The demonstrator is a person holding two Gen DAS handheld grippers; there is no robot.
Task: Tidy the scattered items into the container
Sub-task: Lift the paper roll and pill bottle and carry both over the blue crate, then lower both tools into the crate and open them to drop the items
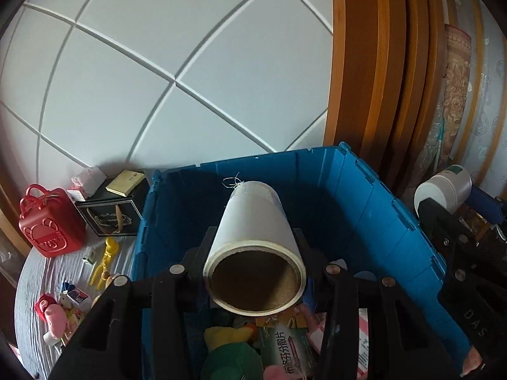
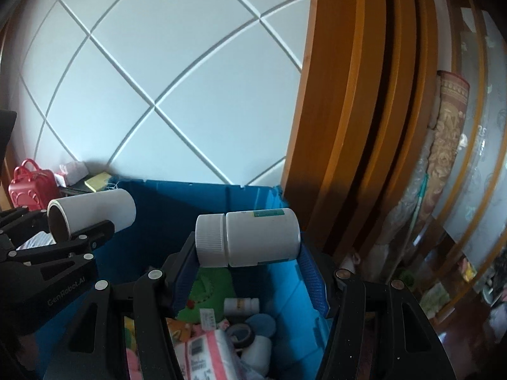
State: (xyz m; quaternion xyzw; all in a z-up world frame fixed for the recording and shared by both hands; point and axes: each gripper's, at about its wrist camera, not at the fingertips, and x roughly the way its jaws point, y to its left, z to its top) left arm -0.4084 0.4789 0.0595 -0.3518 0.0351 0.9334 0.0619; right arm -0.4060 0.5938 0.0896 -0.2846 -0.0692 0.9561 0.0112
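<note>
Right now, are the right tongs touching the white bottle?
Touching. The right wrist view shows the right tongs clamping the white bottle sideways, one finger pressed on the cap end and the other on the base, above the blue crate.

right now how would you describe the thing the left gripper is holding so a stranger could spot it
Find the big blue crate below the white quilted wall. Above its open top the left gripper clamps a white roll by its sides, brown cardboard core facing the camera. Unlike the white bottle in the right gripper beside it, the roll is a hollow tube with no ribbed cap or label.
</note>
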